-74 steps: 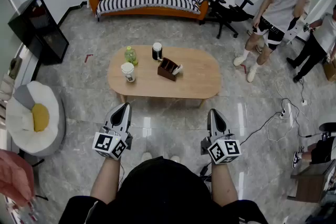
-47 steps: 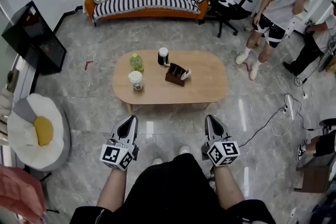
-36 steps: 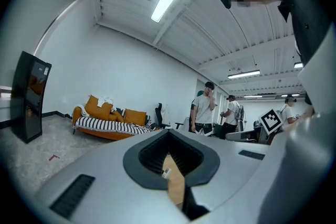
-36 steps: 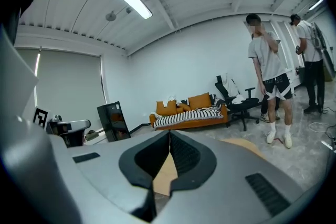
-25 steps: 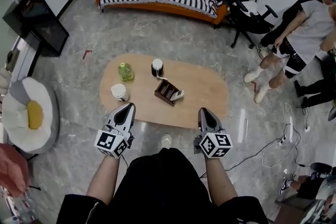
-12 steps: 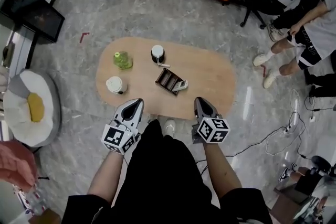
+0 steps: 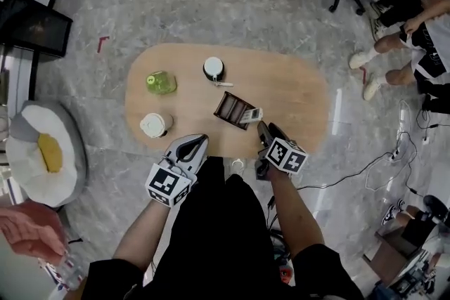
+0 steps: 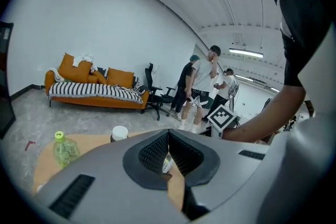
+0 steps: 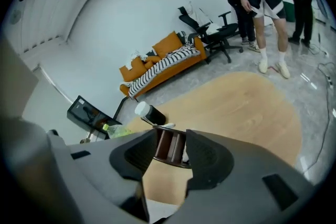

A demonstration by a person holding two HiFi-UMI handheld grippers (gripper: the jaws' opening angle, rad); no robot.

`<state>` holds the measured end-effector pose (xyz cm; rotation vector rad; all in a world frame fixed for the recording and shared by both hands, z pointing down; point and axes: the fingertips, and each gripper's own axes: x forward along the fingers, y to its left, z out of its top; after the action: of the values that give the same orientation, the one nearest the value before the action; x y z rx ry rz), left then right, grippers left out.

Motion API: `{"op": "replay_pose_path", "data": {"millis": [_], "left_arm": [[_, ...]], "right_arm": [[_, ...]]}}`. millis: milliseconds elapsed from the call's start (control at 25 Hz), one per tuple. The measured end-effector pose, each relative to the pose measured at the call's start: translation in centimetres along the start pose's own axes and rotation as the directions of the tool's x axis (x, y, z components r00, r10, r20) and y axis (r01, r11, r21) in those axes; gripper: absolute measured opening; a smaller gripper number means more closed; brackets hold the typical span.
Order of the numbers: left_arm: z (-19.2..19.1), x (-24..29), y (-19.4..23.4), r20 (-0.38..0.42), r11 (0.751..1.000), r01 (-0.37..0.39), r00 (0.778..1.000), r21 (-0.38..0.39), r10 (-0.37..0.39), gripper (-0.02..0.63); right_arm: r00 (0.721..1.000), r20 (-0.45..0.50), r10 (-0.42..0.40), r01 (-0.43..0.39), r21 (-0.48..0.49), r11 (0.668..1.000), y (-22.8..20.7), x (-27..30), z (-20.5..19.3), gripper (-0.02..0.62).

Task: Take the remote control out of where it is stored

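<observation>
Aiming: my right gripper (image 7: 262, 128) points at the brown holder (image 7: 232, 109) in mid frame. Its jaws have just been opening and now stand wide, with nothing between the pads and the holder framed beyond them.
Left tool: my left gripper (image 7: 201, 141), lower left of the holder, has its jaws together and empty.
Remote: the remote control (image 7: 252, 115) sticks out of the holder's right end, on the table (image 7: 299, 91), just above my right gripper.
Risk, tipping: the holder looks light and nothing steadies it, so I judge a slanted pull could drag or topple it.
Risk, slipping: only a short end of the remote control shows, so a shallow bite may lose it.
Risk, bumping: a jaw may catch the holder's wall instead.
Slots: the holder is divided, and the other slots look empty.
Bottle: the green bottle (image 7: 160, 82), left of centre, is capped.
Cup: the cup (image 7: 155, 125) is lidded, its contents hidden.
Jar: the dark jar (image 7: 213, 68) has a white lid, its contents hidden.
</observation>
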<state>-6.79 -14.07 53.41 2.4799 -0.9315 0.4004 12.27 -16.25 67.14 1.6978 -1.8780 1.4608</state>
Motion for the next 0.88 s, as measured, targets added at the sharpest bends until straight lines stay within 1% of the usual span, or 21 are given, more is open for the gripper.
{"op": "replay_pose_path", "data": {"millis": [80,200,360,480,680,800,880], "left_arm": [[-0.2,0.8,0.2,-0.023,1.0,0.018,1.0,-0.005,-0.018,0.006],[-0.8,1.9,0.8,-0.051,0.999,0.038,0.998,-0.017,-0.039,0.006],[-2.2,2.3,1.8,-0.097,0.998,0.058,0.993,-0.031,-0.061,0.006],[-2.8,2.4,2.7,-0.117,0.997,0.063,0.991,-0.037,-0.067,0.006],[-3.1,2.4,4.0,-0.126,0.998,0.052,0.99,-0.047,-0.057,0.006],[-3.2,2.3,4.3,-0.13,0.998,0.052,0.99,-0.046,-0.058,0.006],[-3.3,2.3,4.1,-0.135,0.997,0.055,0.989,-0.044,-0.061,0.006]], "right_arm": [[0.999,-0.013,-0.044,0.045,0.053,0.998,-1.5,1.9,0.2,0.159],[0.993,-0.041,-0.107,0.111,0.118,0.987,-4.0,5.0,0.3,0.185],[0.98,-0.107,-0.166,0.18,0.137,0.974,-5.9,8.7,-0.9,0.192],[0.969,-0.141,-0.204,0.226,0.156,0.962,-6.6,10.3,-1.7,0.192],[0.96,-0.161,-0.23,0.253,0.14,0.957,-6.7,11.0,-2.7,0.191],[0.959,-0.174,-0.225,0.249,0.132,0.959,-6.6,11.1,-3.2,0.189],[0.962,-0.182,-0.204,0.231,0.143,0.962,-6.4,11.0,-3.5,0.115]]}}
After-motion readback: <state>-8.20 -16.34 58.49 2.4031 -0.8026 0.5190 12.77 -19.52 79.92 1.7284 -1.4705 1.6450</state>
